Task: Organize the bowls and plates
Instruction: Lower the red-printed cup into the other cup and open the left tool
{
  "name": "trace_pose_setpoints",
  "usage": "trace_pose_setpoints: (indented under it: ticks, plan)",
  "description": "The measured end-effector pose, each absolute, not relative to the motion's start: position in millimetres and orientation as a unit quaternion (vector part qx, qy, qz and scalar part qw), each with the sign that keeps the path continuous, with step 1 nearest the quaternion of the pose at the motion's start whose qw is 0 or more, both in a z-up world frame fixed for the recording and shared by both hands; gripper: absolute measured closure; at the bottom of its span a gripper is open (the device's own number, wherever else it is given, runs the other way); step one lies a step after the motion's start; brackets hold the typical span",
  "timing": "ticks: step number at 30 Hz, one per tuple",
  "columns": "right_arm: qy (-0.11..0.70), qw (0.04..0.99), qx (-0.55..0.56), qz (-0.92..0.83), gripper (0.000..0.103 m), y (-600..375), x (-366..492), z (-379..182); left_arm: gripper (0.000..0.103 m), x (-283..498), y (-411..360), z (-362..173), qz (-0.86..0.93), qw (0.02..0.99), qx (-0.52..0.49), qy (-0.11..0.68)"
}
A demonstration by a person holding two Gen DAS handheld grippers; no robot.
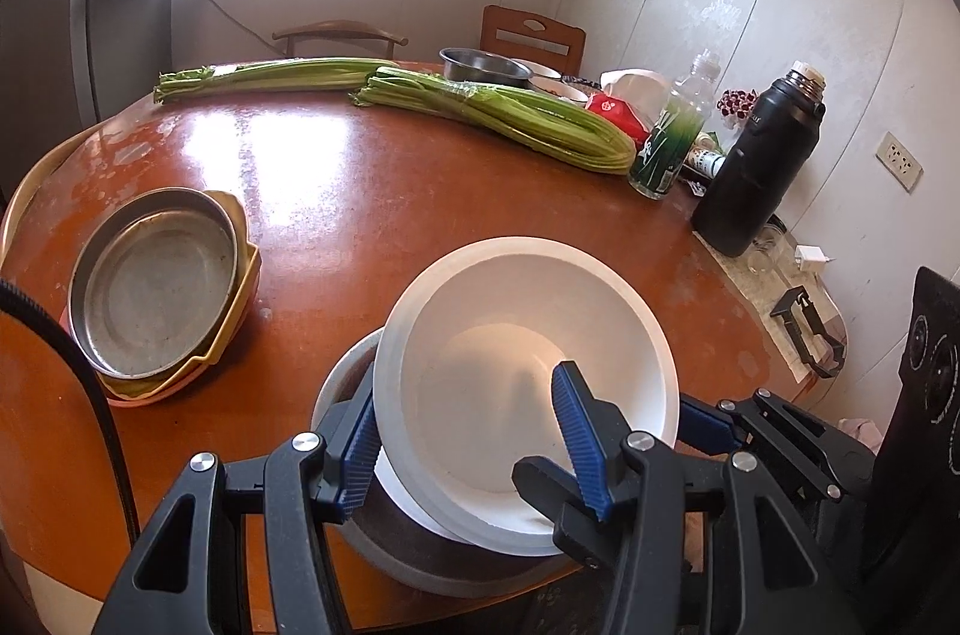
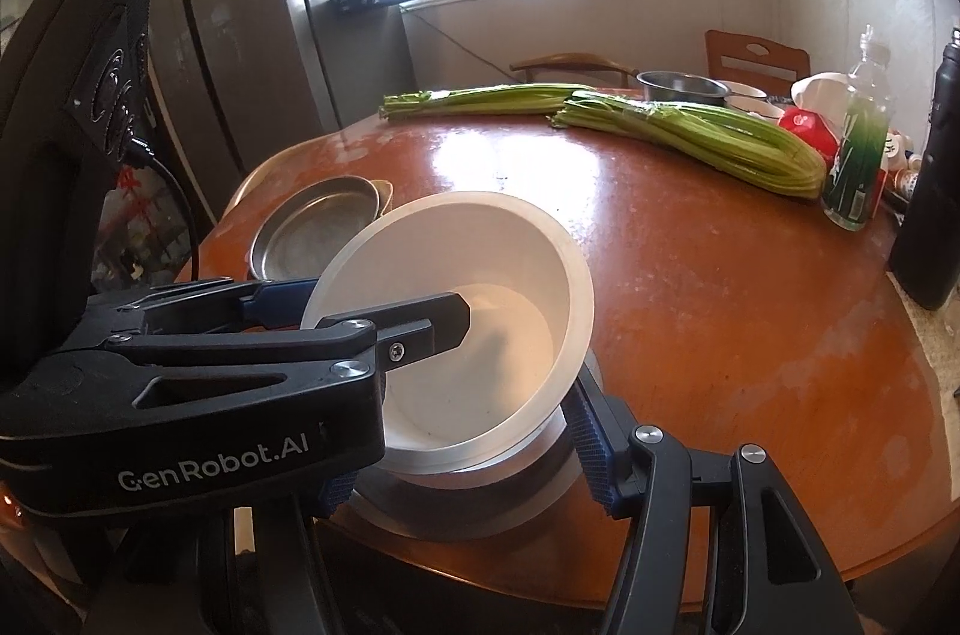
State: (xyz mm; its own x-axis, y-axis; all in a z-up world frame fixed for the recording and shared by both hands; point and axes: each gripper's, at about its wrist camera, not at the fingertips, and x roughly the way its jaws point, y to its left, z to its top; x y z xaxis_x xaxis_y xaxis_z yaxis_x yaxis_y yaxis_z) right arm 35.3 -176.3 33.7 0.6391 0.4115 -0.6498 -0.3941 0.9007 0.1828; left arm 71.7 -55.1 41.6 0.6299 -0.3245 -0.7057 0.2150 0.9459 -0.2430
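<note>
Left gripper [image 1: 468,431]: black frame, blue ribbed pads, silver screws, "GenRobot.AI" lettering.

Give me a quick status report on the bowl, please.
Left tool astride white bowl wall, right tool flanking its base; grips unconfirmed. Bowl tilted on grey plate. Metal pan stack alongside, apart.
</note>
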Motion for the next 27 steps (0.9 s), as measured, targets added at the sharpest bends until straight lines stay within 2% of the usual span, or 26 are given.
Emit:
trace_pose_setpoints:
  ticks: [27]
  plan:
    - [0.381,0.898,-0.010,0.220,0.041,-170,38,18,0.049,76,-56,21,-0.142,0.890,-0.065,0.429]
